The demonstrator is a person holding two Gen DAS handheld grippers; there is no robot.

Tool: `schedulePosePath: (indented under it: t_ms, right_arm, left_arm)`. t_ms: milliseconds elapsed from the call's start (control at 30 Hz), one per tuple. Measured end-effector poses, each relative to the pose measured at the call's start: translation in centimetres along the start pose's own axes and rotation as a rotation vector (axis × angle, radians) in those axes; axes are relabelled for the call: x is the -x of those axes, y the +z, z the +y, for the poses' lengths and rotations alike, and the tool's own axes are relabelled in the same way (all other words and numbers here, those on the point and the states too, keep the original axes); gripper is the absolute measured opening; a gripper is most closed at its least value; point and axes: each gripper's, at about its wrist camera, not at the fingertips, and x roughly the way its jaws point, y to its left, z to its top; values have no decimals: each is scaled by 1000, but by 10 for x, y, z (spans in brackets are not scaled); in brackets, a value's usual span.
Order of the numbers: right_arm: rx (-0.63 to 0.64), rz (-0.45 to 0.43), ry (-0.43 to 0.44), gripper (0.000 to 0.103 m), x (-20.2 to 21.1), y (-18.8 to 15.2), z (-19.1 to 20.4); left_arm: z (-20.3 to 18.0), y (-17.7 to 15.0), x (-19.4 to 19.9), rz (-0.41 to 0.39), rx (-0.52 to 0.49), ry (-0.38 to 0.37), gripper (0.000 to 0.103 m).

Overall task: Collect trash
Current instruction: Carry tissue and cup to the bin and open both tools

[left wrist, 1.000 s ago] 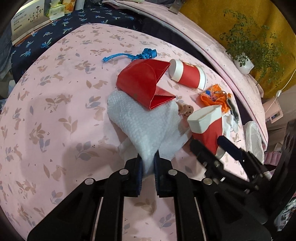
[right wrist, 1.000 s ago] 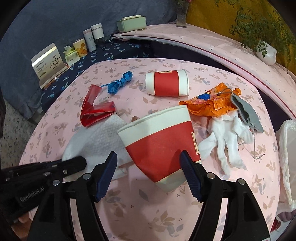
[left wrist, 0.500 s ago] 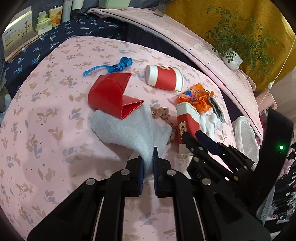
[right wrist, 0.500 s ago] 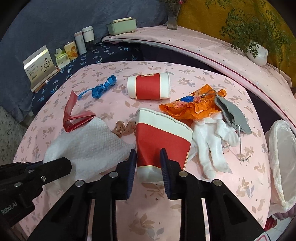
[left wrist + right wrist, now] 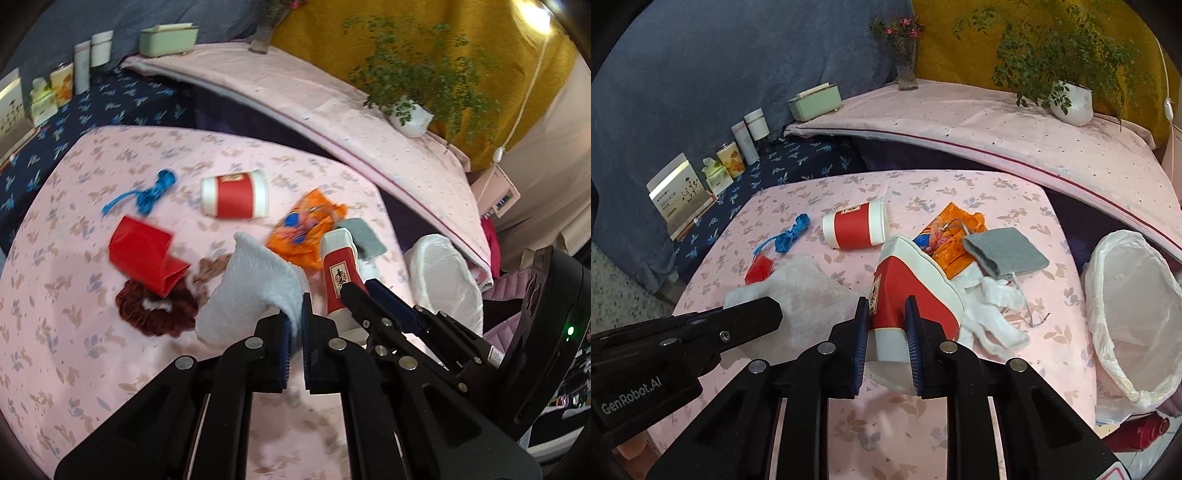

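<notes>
Two grips — tissue [image 5: 255, 291]; cup [image 5: 908, 291]

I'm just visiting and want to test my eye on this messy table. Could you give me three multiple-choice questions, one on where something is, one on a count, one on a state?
1. Where is the white-lined bin?
A. beside the table's right edge
B. on the dark blue cloth
C. under the red cup

2. How many red-and-white paper cups show?
A. one
B. two
C. four

3. What state is the held cup in?
A. upright, full
B. torn in half
C. squashed flat

A: the bin stands off the pink table's right side.
B: one lies on the table, one is held.
C: the right hand-held gripper pinches it flat.
</notes>
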Motion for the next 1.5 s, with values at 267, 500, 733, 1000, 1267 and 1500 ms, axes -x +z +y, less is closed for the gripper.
schedulePosePath:
  t_ms: [267, 500, 733, 1000, 1267, 1500]
  right_arm:
    - [-89, -88, -16, 18, 41, 15, -53]
    - [-183, -148, -75, 18, 71, 20, -116]
    - [-283, -184, -147, 18, 93, 14, -184]
    - [-382, -181, -204, 18, 101, -6, -244]
    - [-425, -174, -235, 18, 100, -16, -269]
    - [-436, -169, -242, 19, 95, -15, -275]
  left_arm:
    - [-72, 21, 1, -28, -104, -54, 5]
    - [-139, 31, -13, -24, -199, -91, 5]
    - [-202, 34, -36, 11, -280, -145, 5]
    - [-258, 33, -69, 62, -345, -205, 5]
    - [-284, 29, -84, 47, -380, -203, 32]
    - [-283, 36, -83, 11, -361, -201, 56]
